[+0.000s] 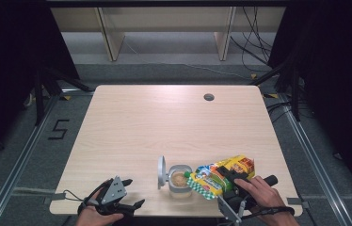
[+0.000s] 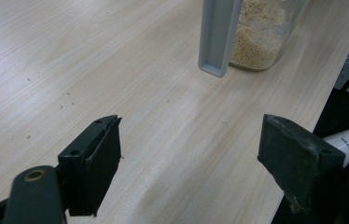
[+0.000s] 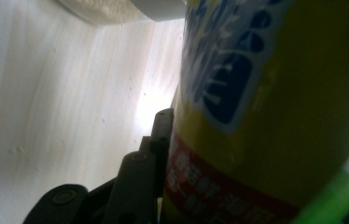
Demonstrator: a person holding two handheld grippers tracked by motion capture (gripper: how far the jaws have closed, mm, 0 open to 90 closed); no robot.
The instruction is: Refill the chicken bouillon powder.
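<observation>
A clear plastic container [image 1: 180,181] of tan grains stands near the table's front edge, its grey lid [image 1: 162,172] flipped open and upright at its left. My right gripper [image 1: 230,181] is shut on a yellow snack bag [image 1: 221,175] with a green corner, held tilted with that corner at the container's rim. In the right gripper view the bag [image 3: 266,116] presses against one black finger [image 3: 161,140]; the other is hidden. My left gripper [image 1: 133,192] rests open at the front left with nothing between its jaws, and its view faces the lid [image 2: 219,37] and the grains [image 2: 261,37].
The light wooden table [image 1: 155,122] has a round cable hole [image 1: 208,97] at the back right. Its front edge runs just below both hands. Metal rails and dark floor flank the table, and wooden furniture legs stand behind it.
</observation>
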